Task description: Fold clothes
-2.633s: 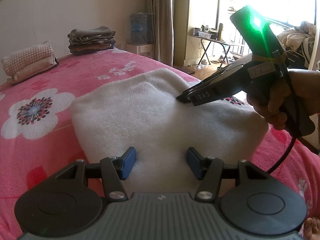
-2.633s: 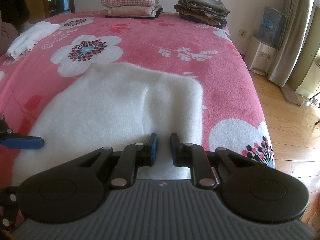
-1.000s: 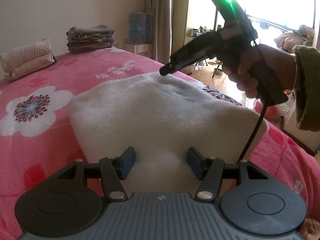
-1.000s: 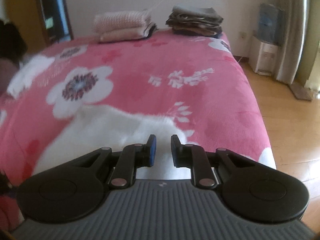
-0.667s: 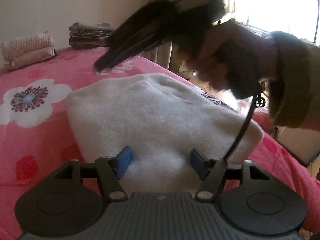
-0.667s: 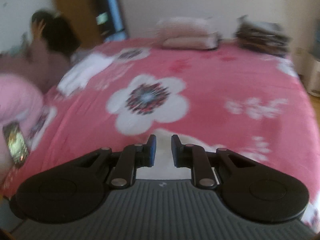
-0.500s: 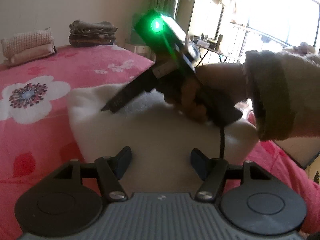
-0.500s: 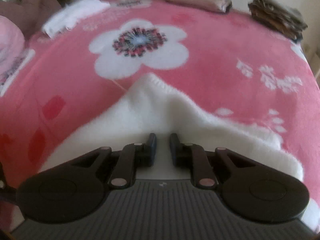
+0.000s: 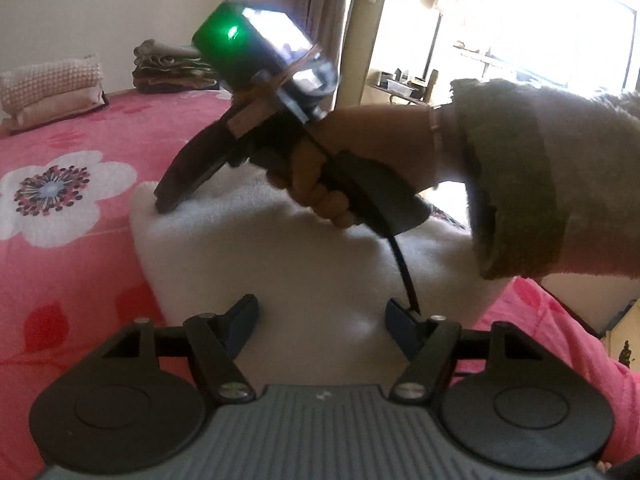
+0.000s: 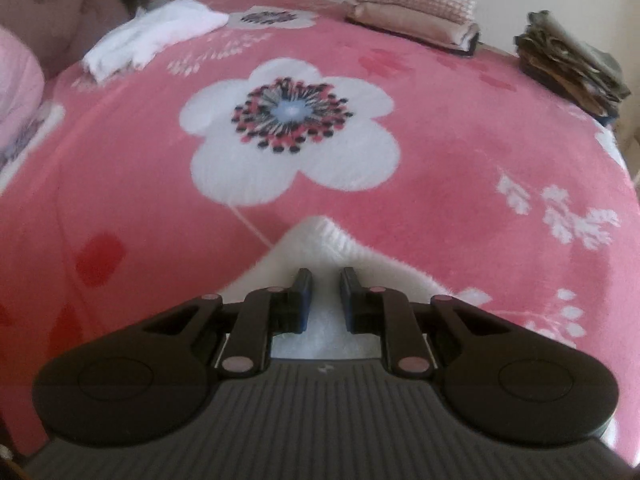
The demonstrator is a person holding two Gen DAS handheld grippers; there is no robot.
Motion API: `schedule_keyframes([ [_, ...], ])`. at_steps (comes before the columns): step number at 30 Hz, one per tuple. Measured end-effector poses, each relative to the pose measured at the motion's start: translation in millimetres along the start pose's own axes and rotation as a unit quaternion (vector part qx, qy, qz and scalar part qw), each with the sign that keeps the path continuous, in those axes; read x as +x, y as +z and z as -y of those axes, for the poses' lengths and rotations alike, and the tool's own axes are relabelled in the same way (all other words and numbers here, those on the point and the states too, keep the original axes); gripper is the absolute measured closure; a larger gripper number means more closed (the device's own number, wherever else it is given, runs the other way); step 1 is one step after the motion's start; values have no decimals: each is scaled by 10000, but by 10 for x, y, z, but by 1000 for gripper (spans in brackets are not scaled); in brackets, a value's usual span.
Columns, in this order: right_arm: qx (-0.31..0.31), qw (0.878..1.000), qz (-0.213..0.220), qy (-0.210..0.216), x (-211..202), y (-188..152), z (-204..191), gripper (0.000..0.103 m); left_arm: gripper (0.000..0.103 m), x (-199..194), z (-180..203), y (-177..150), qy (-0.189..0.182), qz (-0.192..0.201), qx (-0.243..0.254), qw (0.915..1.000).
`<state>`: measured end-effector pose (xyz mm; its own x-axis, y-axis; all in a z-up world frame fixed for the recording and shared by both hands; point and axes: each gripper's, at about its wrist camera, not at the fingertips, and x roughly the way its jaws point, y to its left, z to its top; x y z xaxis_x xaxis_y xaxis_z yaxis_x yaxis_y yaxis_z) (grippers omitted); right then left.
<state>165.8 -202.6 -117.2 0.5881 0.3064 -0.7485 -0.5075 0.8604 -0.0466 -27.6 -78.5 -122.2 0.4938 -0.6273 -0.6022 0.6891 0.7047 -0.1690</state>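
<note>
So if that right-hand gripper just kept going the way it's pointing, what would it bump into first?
Most likely the corner of the white fluffy garment right at the right gripper, then the pink flowered blanket; exact depth is unclear.

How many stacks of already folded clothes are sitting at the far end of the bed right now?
2. The pink-and-beige stack lies at the far edge, centre-right in the right wrist view; the dark brown-grey stack sits at the far right corner. Others may lie out of view.
</note>
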Motion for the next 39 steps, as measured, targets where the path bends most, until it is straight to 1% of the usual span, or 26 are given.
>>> schedule_keyframes([
  [2,-152,9998,107,-93,-174,-13,-70,89,35,-54,-20,6,-9,27,-41,10000],
  [3,-148,9995,257,-45,-338,-20,-106,89,36,-76,-29,0,-12,35,-82,10000],
  [6,-186,9964,621,554,-790,-77,-227,89,37,-127,-23,-50,-8,57,-125,9999],
  [8,-302,9943,514,879,-875,-171,-322,89,38,-129,3,-63,37,58,-87,9999],
  [10,-536,9960,-130,703,-625,-369,-409,89,38,-102,10,-62,103,-35,-145,9998],
  [12,-207,9970,75,747,-518,-536,-325,89,39,-104,-4,-51,86,-31,-159,9998],
  [13,113,9965,-12,830,-528,-483,-256,89,40,-111,-9,-34,66,-40,-158,9998],
  [15,234,9967,-156,758,-573,-376,-266,89,42,-131,-15,-25,46,-62,-146,9999],
  [17,-175,9982,-115,563,-726,-289,-401,88,42,-139,-20,-33,60,-63,-151,9998],
  [18,-150,9983,21,554,-828,-279,-421,88,42,-139,-20,-41,66,-55,-173,9998],
  [19,-9,9977,172,658,-925,-271,-417,88,42,-140,-19,-47,71,-46,-196,9998],
  [21,27,9978,117,646,-934,-315,-405,89,42,-136,-10,-48,91,-54,-174,9998],
  [22,-100,9986,-228,469,-781,-414,-426,89,42,-133,-5,-48,101,-60,-158,9998],
  [27,112,9985,-224,477,-798,-530,-437,88,42,-125,18,-47,159,-89,-82,9998],
  [33,367,9979,-219,487,-819,-670,-449,89,42,-85,20,-64,234,-144,-136,9995],
  [36,486,9974,-218,488,-832,-736,-457,89,42,-111,52,-56,260,-115,-20,9996],
  [38,319,9984,-249,396,-931,-649,-528,89,42,-133,68,-53,287,-127,36,9995],
  [39,340,9985,-147,391,-1019,-626,-535,89,42,-147,66,-57,290,-131,10,9995],
])
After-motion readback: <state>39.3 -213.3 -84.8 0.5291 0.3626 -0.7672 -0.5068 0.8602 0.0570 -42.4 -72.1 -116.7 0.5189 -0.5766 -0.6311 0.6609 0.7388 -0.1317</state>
